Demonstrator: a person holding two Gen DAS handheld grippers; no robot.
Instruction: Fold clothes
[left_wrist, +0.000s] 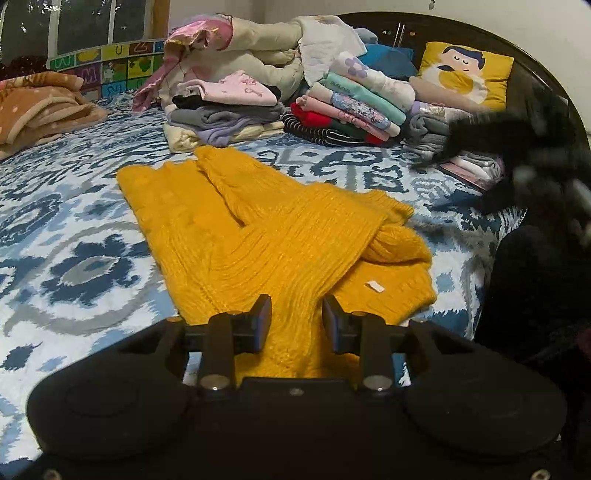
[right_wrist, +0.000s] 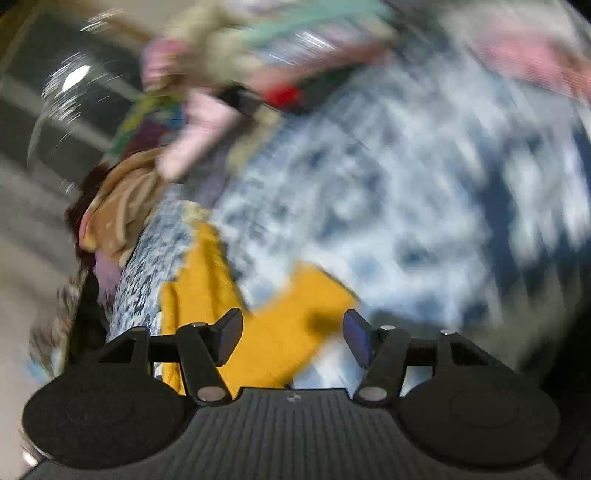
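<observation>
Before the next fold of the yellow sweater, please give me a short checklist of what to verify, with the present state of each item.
1. Left gripper holds the yellow sweater: cannot tell; knit lies between its fingers, but a gap shows beside each pad.
2. Right gripper is free: ok; jaws apart, nothing clamped.
3. Right wrist view is sharp enough to aim: not ok; strongly blurred.
4. Sleeves are folded in: ok; they cross over the body.
5. Bedspread beside the sweater is clear: ok.
6. Folded stacks stay away from the sweater: ok; they lie behind it.
</observation>
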